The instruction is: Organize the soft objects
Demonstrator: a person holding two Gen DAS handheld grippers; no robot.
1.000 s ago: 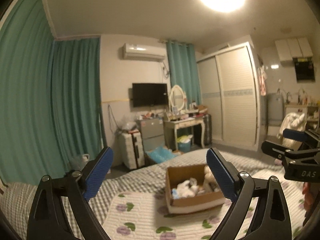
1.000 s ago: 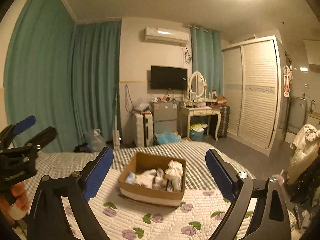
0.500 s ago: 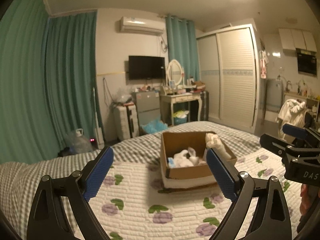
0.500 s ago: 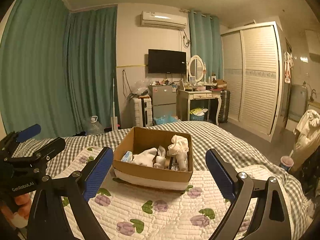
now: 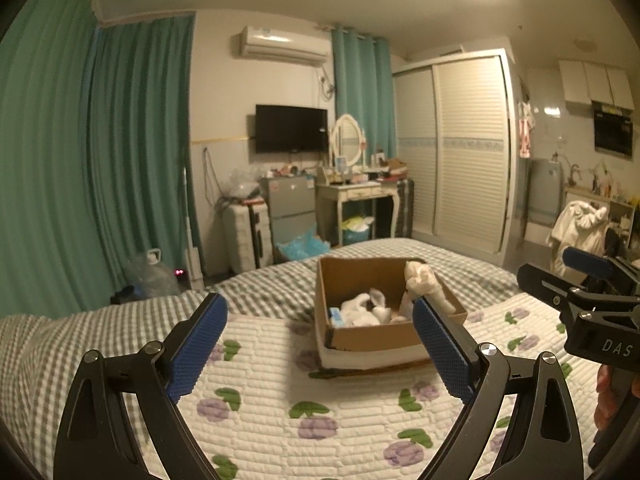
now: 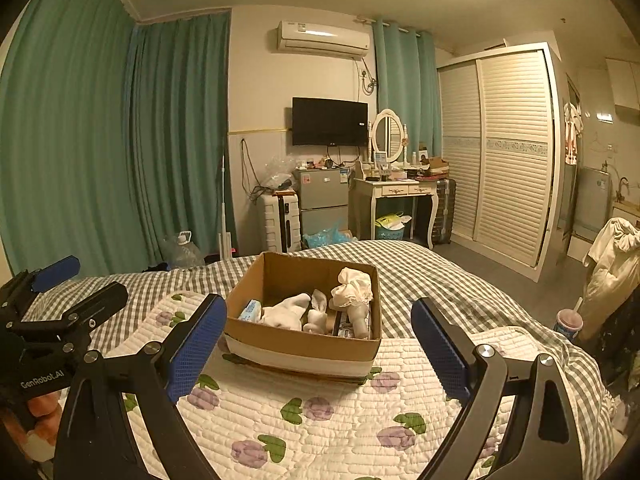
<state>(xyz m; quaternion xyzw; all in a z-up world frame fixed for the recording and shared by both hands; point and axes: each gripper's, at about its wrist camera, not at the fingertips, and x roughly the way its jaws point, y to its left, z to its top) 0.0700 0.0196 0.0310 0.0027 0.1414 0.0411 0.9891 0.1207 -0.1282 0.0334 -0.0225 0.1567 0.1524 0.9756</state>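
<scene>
Both jaws stand spread and empty: your left gripper (image 5: 320, 344) and right gripper (image 6: 318, 346) hover over the white quilted bed cover with purple flowers (image 6: 320, 420), facing the open brown cardboard box (image 6: 304, 348). White soft cloth items (image 6: 286, 312) already lie inside it. That fits either starting a sort or finishing one, so check each piece's place before reaching in.

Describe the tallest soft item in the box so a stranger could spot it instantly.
On the bed's floral quilt sits an open cardboard box. In its right side stands a bunched cream cloth bundle, poking above the rim. The white socks beside it lie low and flat; only this one rises upright.
</scene>
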